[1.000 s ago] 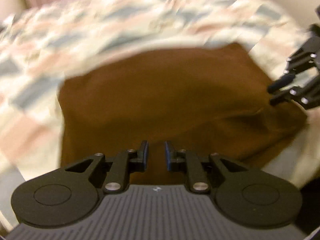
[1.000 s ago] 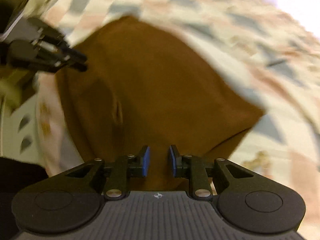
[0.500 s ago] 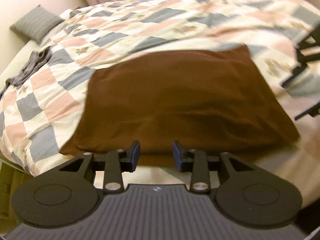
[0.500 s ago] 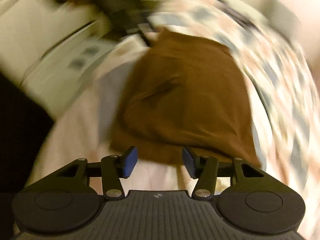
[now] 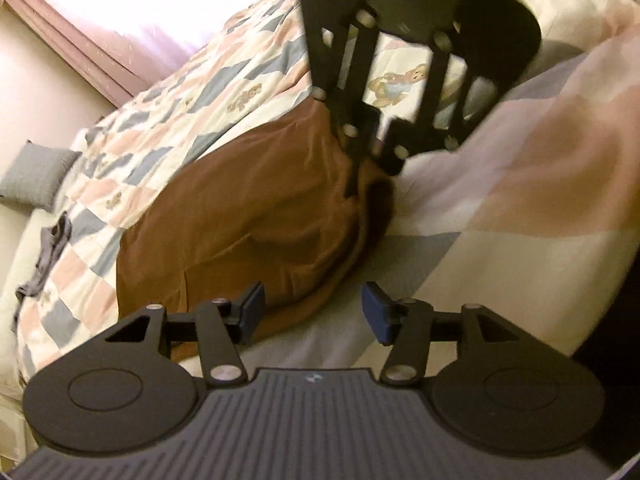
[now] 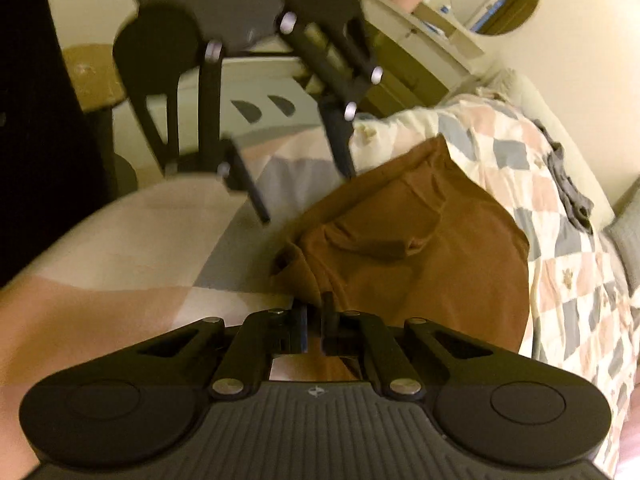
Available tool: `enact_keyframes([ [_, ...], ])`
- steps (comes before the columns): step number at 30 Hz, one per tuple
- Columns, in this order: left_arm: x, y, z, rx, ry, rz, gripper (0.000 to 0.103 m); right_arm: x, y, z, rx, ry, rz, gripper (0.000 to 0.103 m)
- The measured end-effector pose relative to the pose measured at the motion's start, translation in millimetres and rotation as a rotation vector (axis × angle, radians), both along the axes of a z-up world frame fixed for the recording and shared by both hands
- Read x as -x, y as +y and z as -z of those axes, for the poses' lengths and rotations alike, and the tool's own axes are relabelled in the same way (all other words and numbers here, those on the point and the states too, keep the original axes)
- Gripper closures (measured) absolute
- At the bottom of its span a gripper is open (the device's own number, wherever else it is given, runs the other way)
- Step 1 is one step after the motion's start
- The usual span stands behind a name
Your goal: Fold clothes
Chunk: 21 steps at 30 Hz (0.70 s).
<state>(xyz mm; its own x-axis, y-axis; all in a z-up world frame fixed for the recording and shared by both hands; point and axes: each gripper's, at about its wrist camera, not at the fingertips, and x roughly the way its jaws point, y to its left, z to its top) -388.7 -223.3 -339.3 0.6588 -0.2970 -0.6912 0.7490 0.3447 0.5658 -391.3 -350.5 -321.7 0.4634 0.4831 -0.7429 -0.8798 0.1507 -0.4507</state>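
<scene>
Left wrist view: brown garment, soft and creased, lies folded on the patchwork quilt of the bed. Left tool stands wide, blue pads bare, near the garment's edge. Right tool pinches the far corner; image blurred there.

Right wrist view: right tool narrow, clamped on brown fabric. Left tool above, spread, motion-blurred. Grey cloth beyond.

Both wrist cameras sit low and close over the bed, facing each other across the brown cloth, which both views share.
</scene>
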Motion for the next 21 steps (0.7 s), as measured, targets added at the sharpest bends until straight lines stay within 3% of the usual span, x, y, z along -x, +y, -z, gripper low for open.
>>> enact_keyframes([
  [6, 12, -19, 23, -0.039, -0.092, 0.087, 0.051, -1, -11, -26, -0.045, 0.022, -0.047, 0.101],
  [8, 8, -25, 30, -0.036, -0.099, 0.107, 0.061, -1, -15, -30, -0.058, 0.031, -0.052, 0.101],
  [9, 5, -27, 32, -0.032, -0.069, 0.097, 0.081, -1, -16, -31, -0.063, 0.039, -0.051, 0.101],
  [10, 1, -29, 34, -0.027, -0.04, 0.088, 0.093, 1, -20, -32, -0.062, 0.053, -0.047, 0.091],
  [11, -2, -30, 37, -0.024, -0.021, 0.073, 0.093, 1, -26, -30, -0.053, 0.052, -0.034, 0.082],
  [12, -3, -30, 37, -0.019, -0.018, 0.07, 0.093, 0, -32, -29, -0.043, 0.043, -0.018, 0.066],
  [13, -3, -29, 37, -0.014, -0.014, 0.067, 0.093, -2, -41, -25, -0.017, 0.019, -0.001, 0.059],
  [18, -5, -29, 35, -0.01, -0.003, 0.05, 0.093, -23, -98, 9, 0.194, -0.166, 0.053, 0.057],
  [21, -5, -30, 36, -0.017, -0.002, 0.052, 0.092, -35, -122, 28, 0.255, -0.261, 0.008, 0.053],
])
